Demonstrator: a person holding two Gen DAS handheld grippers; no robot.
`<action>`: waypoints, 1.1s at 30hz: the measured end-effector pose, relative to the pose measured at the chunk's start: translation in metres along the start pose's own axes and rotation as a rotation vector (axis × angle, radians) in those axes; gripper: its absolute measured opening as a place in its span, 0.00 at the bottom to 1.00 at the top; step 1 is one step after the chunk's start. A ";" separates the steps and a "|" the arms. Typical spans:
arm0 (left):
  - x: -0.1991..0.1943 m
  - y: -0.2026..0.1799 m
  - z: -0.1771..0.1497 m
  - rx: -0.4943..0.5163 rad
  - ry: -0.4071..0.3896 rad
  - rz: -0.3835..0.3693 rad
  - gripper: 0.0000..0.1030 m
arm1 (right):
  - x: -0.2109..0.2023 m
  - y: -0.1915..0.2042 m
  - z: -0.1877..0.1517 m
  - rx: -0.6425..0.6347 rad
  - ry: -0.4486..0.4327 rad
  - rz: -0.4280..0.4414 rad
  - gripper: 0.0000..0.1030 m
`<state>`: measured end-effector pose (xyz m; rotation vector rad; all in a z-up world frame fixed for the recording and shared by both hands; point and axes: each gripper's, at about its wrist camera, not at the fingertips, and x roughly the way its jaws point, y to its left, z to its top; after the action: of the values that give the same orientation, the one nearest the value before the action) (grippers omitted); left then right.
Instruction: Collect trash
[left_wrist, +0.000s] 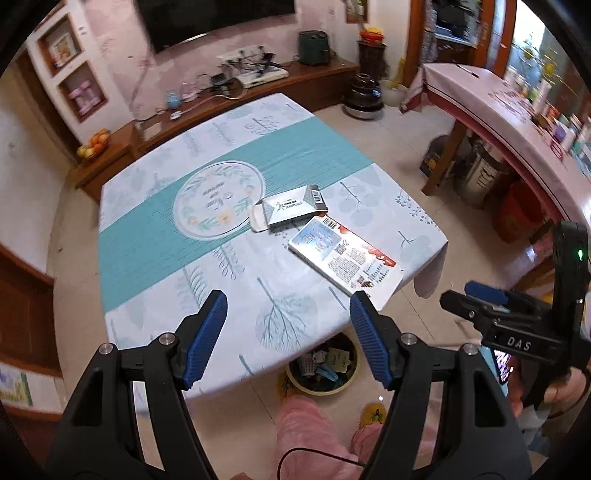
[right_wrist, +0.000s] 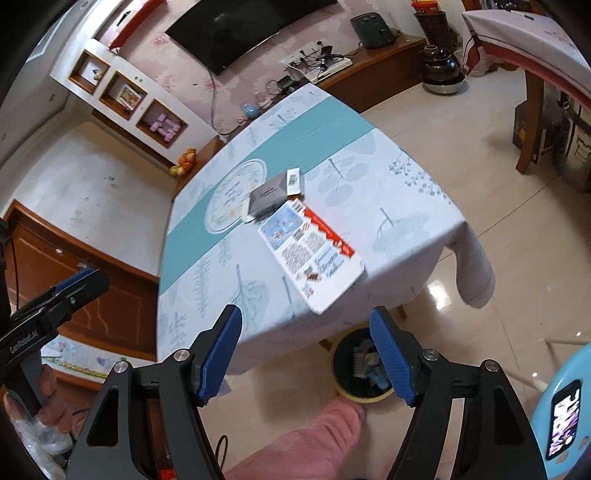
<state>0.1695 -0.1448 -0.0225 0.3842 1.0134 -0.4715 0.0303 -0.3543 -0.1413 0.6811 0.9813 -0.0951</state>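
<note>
**Both tools empty above the desk, two boxes left on it**

I have the left tool (left_wrist: 288, 314) held over the near edge of the desk (left_wrist: 155, 236), its blue pads spread apart with nothing between them. My right tool (right_wrist: 304, 326) hangs beside it, pads also apart and empty.

On the desk, a small grey box (left_wrist: 291, 208) lies just past the round leaf print at its middle, and a flat white-and-red box (left_wrist: 345, 258) lies nearer me, touching or almost touching the grey one and reaching out to the desk's near right edge.

The bin (left_wrist: 323, 367), yellow-rimmed and partly filled with scraps, stands on the floor under the desk's near edge. A pink-clad leg (right_wrist: 306, 439) shows below the tools.
</note>
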 end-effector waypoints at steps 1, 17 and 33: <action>0.010 0.005 0.004 0.018 0.008 -0.011 0.64 | 0.006 0.004 0.004 -0.003 -0.003 -0.018 0.76; 0.163 0.071 0.052 0.121 0.160 -0.154 0.64 | 0.145 0.046 0.071 -0.132 0.100 -0.260 0.89; 0.203 0.095 0.063 0.100 0.225 -0.179 0.64 | 0.238 0.070 0.056 -0.455 0.251 -0.380 0.97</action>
<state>0.3555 -0.1375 -0.1614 0.4444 1.2516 -0.6527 0.2333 -0.2777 -0.2750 0.0833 1.3128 -0.1164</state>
